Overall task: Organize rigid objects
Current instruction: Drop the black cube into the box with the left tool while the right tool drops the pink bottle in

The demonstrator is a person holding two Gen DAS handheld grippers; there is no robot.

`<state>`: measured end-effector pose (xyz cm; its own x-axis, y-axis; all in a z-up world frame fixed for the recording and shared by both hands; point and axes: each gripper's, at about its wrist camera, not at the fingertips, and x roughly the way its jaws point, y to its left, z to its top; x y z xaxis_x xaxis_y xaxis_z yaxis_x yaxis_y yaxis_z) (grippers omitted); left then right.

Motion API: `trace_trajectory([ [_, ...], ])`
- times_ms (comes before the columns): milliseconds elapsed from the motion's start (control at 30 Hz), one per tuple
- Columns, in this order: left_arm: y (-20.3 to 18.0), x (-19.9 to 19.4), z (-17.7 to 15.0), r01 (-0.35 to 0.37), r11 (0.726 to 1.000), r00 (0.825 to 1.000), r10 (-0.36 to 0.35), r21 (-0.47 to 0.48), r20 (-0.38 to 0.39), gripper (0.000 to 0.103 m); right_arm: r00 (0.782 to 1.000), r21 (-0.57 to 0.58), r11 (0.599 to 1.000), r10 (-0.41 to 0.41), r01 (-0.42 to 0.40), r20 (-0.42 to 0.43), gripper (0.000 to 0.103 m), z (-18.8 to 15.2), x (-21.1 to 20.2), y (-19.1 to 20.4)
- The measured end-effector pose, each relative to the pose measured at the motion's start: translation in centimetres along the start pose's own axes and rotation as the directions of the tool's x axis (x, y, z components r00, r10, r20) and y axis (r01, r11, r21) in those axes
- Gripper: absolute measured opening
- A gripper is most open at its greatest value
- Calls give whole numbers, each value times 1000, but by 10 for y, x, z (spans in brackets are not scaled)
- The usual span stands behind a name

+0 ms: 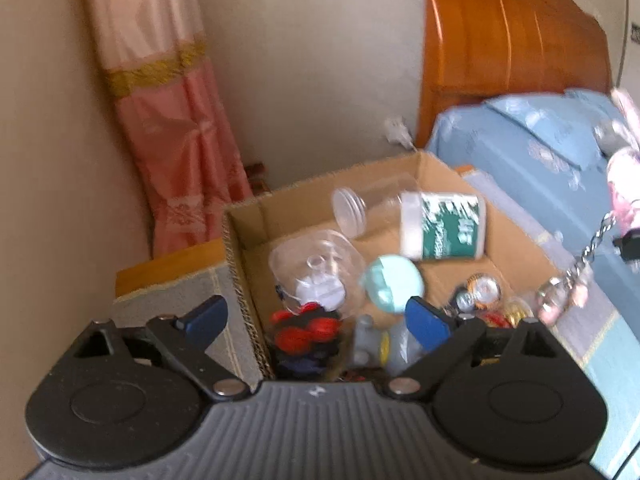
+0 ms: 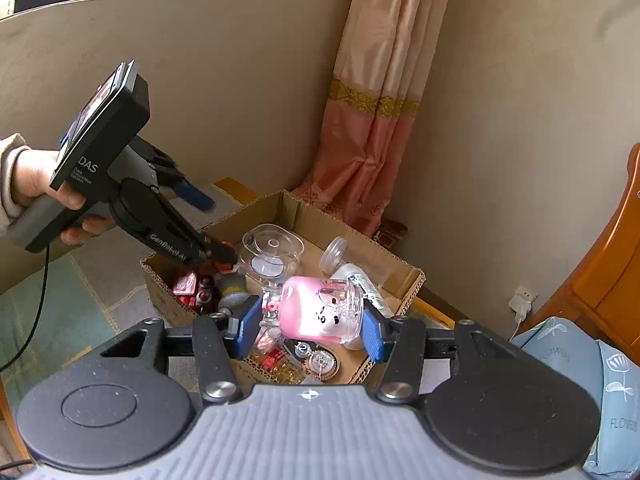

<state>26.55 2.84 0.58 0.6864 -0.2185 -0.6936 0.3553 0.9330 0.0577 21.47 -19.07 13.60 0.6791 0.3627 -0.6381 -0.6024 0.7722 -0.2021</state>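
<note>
Between my right gripper's (image 2: 310, 330) blue pads (image 2: 374, 336) I held a pink cup (image 2: 316, 312), lying on its side, clamped at both ends. It had a clear lid end and a small white cartoon face on its wall. It hung just above the near edge of the cardboard box (image 2: 404, 280), touching nothing in it.

Below it in the box lay gold clips, a round piece marked "12" and red packets (image 2: 188, 284); their print was too small to read. A clear lidded tub (image 2: 272, 250) sat farther back, and beside it a clear jar (image 1: 412, 220) on its side, with a green-and-white label whose writing I could not make out.

My left gripper (image 1: 316, 320) hung over the box with its jaws spread wide and nothing between them. From that side I saw a pale teal ball (image 1: 394, 284), red and black pieces (image 1: 308, 328) and foil-topped caps (image 1: 482, 290), all blurred. A metal chain (image 1: 584, 252) dangled at the right edge.

In the right view the left unit's black housing read "DAS", with smaller lines beneath that I could not read, and lettering on its arm that was also unclear. A blue pillow (image 2: 616, 392) at the right bore the word "FLOWERS".
</note>
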Motion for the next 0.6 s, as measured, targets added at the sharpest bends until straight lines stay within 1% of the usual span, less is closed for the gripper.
trace_trajectory([
  [67,3,-3,-3,13,1000,1000,-13,-9,-1,95,1000,-4,1000,3,-3,-4,56,3,4,0],
  [200,9,-13,-12,31,998,999,-31,-56,-10,96,1000,-13,1000,5,-5,-7,56,11,10,1],
  [400,17,-30,-27,45,988,998,-49,-145,-25,97,1000,-4,1000,13,-13,-2,56,30,27,0],
  [500,18,-41,-35,46,985,999,-49,-165,-17,97,1000,-1,1000,19,-19,-5,56,40,40,-3],
  [600,17,-50,-40,33,986,999,-35,-163,-8,97,1000,2,1000,23,-23,-15,56,50,54,-4],
])
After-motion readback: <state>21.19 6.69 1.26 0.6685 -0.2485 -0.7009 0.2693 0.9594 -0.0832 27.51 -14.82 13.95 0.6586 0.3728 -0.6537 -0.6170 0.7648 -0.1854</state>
